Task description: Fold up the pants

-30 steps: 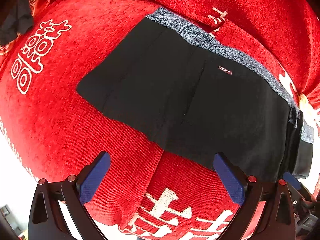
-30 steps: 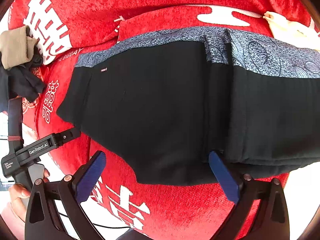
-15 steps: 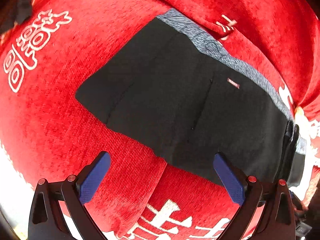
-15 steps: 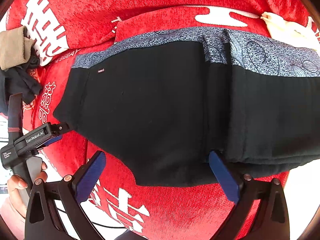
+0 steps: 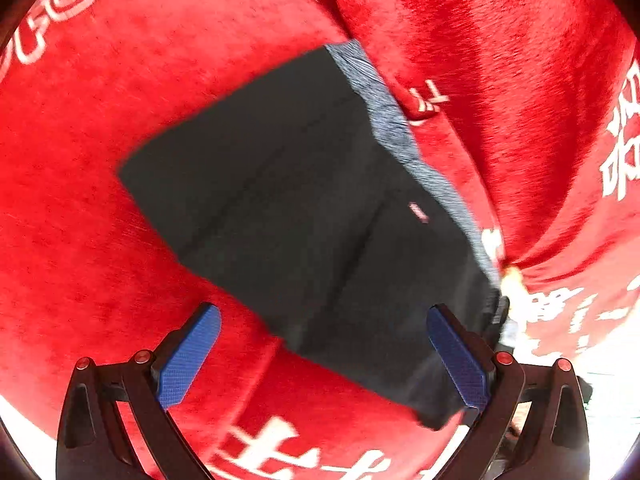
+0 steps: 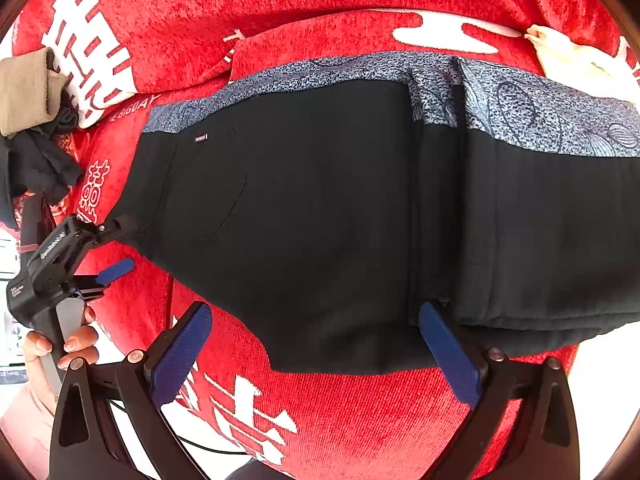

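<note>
Two cloth bundles (image 6: 30, 120) lie beside the pants (image 6: 320, 208).

left gripper (image 6: 116, 246) now nearer pants (image 6: 320, 208) corner

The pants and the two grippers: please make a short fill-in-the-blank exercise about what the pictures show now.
1. The black pants lie on a cloth whose colour is ____.
2. The band along the far edge of the pants is patterned in ____.
3. The fingers of the right gripper are ____, holding nothing.
4. The pads on the left gripper are ____ in colour.

Missing words: red; grey; open; blue
</note>
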Motion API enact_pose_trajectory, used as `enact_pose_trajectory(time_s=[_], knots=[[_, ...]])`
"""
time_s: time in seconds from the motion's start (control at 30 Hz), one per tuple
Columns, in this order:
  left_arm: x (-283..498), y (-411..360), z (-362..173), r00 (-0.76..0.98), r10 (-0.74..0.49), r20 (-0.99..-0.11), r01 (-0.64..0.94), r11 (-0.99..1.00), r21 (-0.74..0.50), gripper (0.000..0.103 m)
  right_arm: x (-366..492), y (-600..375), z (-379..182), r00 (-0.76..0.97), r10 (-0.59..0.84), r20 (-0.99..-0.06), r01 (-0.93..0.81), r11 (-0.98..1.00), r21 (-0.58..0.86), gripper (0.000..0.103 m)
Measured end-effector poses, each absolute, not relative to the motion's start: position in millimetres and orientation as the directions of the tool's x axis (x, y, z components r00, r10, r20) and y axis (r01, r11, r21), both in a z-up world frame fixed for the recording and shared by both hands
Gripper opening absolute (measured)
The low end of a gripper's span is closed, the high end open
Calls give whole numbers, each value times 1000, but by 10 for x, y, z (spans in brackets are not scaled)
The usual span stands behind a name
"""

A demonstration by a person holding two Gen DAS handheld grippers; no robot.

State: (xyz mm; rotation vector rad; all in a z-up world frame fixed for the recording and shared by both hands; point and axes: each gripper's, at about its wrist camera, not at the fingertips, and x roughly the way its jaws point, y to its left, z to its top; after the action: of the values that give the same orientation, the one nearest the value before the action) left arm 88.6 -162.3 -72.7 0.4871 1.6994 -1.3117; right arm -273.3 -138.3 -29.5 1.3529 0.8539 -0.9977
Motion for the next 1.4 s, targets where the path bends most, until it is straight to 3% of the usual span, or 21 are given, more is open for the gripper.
enact_pose_trajectory(time_s=[0.2,0.4,0.6,0.7,0.77,0.83,0.93,1.0,1.07,1.1,1.23,1.33,1.4], knots=[[891,-1709,-813,-514,-290,-807,708,388,-590,103,-2725,-1378,-296,362,-78,-929,930,-32,365,103],[812,-1750,-543,-522,-364,-771,688,354,-633,103,-2742,-1370,-293,373,-78,-924,926,-30,376,103],[658,-1820,-735,-433,-294,-852,786,340,-516,102,-2787,-1344,-299,396,-91,-914,915,-45,401,103],[547,-1813,-663,-300,-269,-915,864,329,-381,77,-2739,-1336,-301,370,-76,-926,927,-33,373,103],[530,-1817,-630,-211,-252,-944,905,316,-286,40,-2687,-1352,-310,347,-49,-937,938,-10,348,103],[510,-1811,-578,-192,-259,-947,921,287,-265,36,-2652,-1389,-312,335,-19,-942,942,13,335,103],[258,-1751,-389,-43,-313,-949,989,119,-84,34,-2735,-1456,-225,376,-5,-927,926,-35,376,98],[-6,-1686,-317,70,-372,-926,997,0,75,34,-2846,-1550,-84,447,-31,-894,889,-95,448,85],[-148,-1592,-296,133,-420,-898,981,-75,181,34,-2870,-1691,46,490,-40,-871,864,-104,492,63],[-150,-1551,-284,150,-430,-890,974,-91,208,34,-2825,-1786,114,501,-34,-865,861,-83,502,61],[-165,-1532,-295,173,-447,-877,964,-104,244,34,-2354,-2305,362,547,27,-837,833,84,547,63],[-241,-1545,-336,192,-463,-865,953,-121,276,34,-1808,-2733,436,547,111,-830,808,189,558,85],[-250,-1519,-349,198,-475,-857,948,-128,291,34,-1352,-2948,449,549,174,-817,772,270,576,85]])
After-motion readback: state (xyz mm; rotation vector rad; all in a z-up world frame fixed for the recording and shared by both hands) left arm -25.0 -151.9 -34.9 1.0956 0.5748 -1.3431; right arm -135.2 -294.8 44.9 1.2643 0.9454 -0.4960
